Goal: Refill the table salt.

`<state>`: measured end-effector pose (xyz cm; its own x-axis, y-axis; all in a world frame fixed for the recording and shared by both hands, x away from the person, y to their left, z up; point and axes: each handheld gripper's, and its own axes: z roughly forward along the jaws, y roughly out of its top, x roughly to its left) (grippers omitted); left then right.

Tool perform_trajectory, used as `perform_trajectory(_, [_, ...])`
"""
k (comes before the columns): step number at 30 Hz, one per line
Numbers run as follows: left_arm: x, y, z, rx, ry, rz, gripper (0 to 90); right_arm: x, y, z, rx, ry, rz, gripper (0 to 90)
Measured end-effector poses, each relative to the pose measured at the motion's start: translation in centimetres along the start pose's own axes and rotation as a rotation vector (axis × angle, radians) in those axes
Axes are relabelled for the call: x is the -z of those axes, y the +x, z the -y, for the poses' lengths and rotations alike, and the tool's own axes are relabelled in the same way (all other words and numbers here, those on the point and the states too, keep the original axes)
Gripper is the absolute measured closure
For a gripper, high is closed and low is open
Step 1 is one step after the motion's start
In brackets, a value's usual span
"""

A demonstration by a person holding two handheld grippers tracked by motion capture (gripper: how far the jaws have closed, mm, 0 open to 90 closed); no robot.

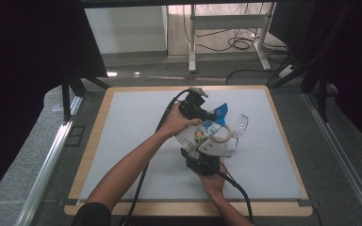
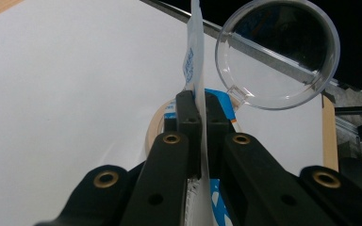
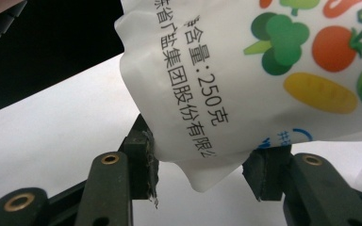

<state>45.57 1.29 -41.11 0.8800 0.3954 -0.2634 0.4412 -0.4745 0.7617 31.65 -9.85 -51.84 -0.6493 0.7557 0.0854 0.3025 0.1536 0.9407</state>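
Left fingers [image 2: 187,123] are clamped on the top seam of the salt bag [image 1: 202,134]; right fingers [image 3: 141,157] gape around its bottom corner, not pinched. Bag is held above the worktop [image 1: 132,117], centre frame, long axis tilted, mouth toward the clear cup [image 1: 238,126] at right. Risk: corner slips, salt is spilled past the cup.

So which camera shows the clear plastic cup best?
The left gripper view: the clear cup faces the lens, round rim fully outlined beyond the pinched bag. The high view shows it small and tilted beside the bag.
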Motion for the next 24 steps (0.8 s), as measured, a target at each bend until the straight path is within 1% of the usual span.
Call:
perform_trajectory(6, [0.02,0.02,-0.04,-0.003,0.0,0.008,89.6,0.17,-0.12,0.09,0.001,-0.003,-0.004,52.3])
perform_trajectory(11, [0.07,0.28,-0.05,0.002,-0.006,0.019,89.6,0.33,-0.16,0.01,-0.006,-0.008,-0.011,52.3])
perform_trajectory(16, [0.08,0.41,-0.13,0.005,-0.014,0.019,89.7,0.51,-0.34,-0.19,-0.018,-0.016,-0.027,52.4])
perform_trajectory(19, [0.01,0.38,-0.24,0.005,-0.007,0.018,89.7,0.58,-0.33,-0.33,-0.026,-0.02,-0.033,52.4])
perform_trajectory(24, [-0.15,0.31,-0.47,-0.004,0.005,0.017,89.7,0.62,-0.1,-0.57,-0.044,-0.023,-0.025,52.4])
